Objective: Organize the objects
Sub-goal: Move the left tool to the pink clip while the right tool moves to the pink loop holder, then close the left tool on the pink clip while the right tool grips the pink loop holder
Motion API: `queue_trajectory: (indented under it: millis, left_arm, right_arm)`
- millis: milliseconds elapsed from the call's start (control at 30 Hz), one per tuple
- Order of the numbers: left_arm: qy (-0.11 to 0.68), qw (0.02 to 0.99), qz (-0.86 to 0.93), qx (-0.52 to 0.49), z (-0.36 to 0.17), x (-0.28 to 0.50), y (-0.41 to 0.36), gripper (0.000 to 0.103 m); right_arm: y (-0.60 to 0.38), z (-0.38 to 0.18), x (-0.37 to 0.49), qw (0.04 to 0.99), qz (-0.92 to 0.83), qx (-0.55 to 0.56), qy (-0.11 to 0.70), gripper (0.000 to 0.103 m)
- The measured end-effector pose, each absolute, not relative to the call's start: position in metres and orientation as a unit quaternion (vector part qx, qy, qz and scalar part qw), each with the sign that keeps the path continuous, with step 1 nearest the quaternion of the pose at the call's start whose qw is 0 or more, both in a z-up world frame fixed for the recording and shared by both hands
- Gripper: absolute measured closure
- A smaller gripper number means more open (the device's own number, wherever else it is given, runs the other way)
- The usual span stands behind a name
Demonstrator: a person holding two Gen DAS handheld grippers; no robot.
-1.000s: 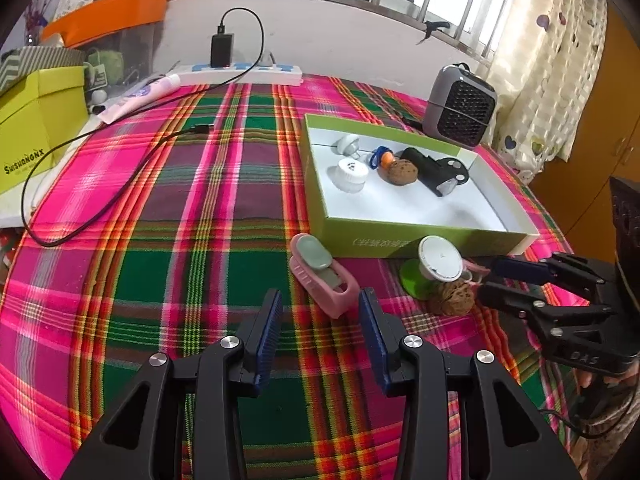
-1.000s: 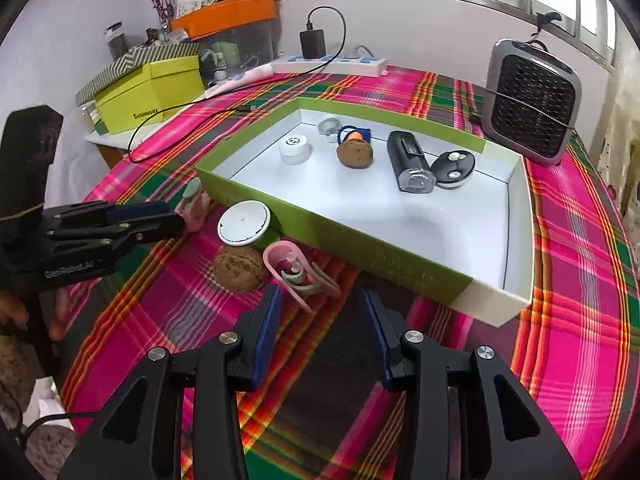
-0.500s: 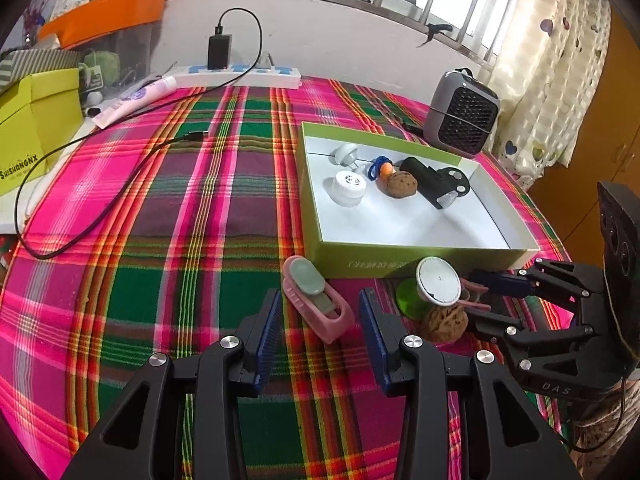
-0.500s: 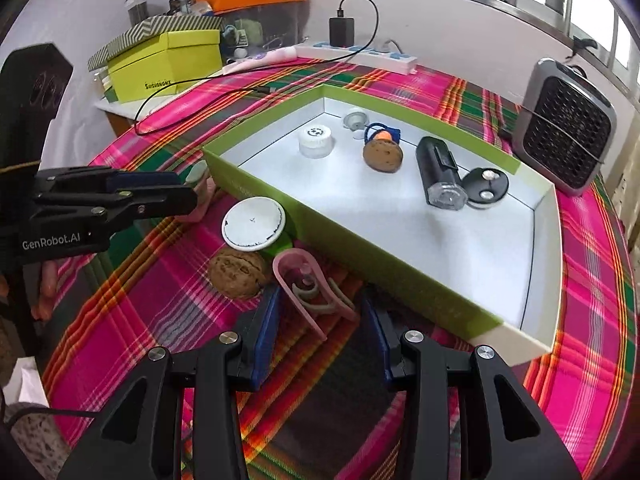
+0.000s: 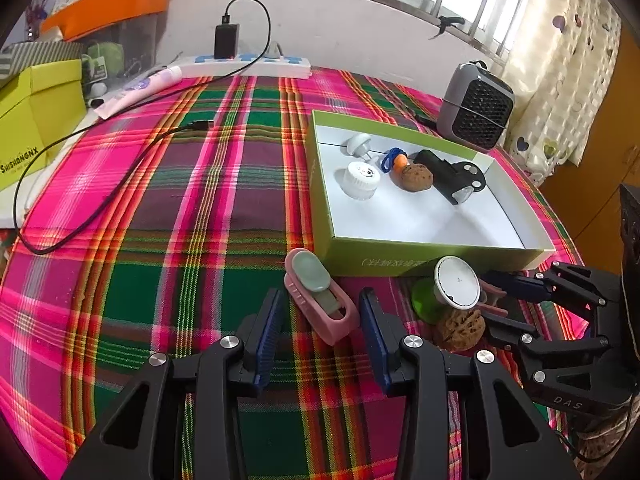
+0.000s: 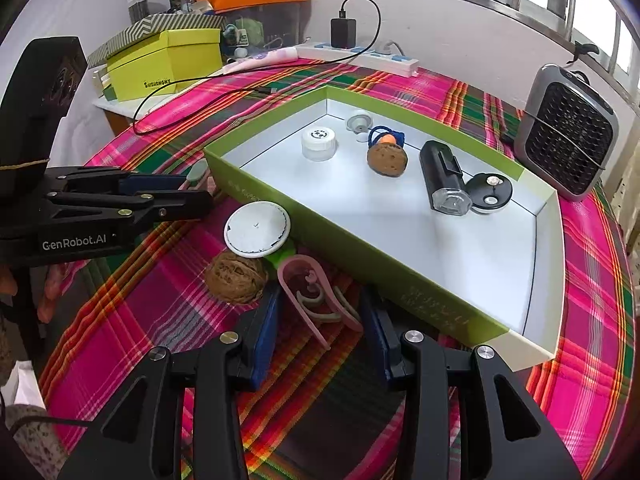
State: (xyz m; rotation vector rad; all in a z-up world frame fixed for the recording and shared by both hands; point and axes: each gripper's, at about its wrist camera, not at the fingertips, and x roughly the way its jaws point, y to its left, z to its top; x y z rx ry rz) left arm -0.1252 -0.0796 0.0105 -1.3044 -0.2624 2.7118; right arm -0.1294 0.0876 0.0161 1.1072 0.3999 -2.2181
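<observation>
My left gripper hung low over the plaid cloth, its jaws parted on either side of the near end of a pink case. I saw a gap on each side, so the pads were not pressing it. The case lay just beside the near wall of the green tray.

My right gripper stood likewise partly open, its jaws flanking a pink clip that lay flat on the cloth against the tray's outer wall; whether the pads touched it I could not tell. A walnut sat just left of the clip, touching a white-topped green cup.

Inside the tray lay a white cap, a second walnut, a black cylinder and a black disc.
</observation>
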Motion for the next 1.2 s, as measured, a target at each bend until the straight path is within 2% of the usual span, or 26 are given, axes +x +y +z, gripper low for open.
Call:
queue_trajectory:
  millis: [200, 467, 1200]
  left_arm:
    - [-0.090, 0.052, 0.897, -0.430, 0.010, -0.123, -0.084, 0.072]
    - [-0.092, 0.045, 0.898, -0.428, 0.009, -0.119, -0.089, 0.086]
    - [-0.075, 0.075, 0.895, -0.433, 0.010, -0.086, -0.078, 0.087]
  right_arm:
    - [0.090, 0.017, -0.127, 0.300, -0.844, 0.420, 0.145, 0.075]
    - [0.091, 0.016, -0.124, 0.299, -0.846, 0.418, 0.141, 0.079]
    - [0.106, 0.018, -0.106, 0.285, -0.850, 0.424, 0.127, 0.079]
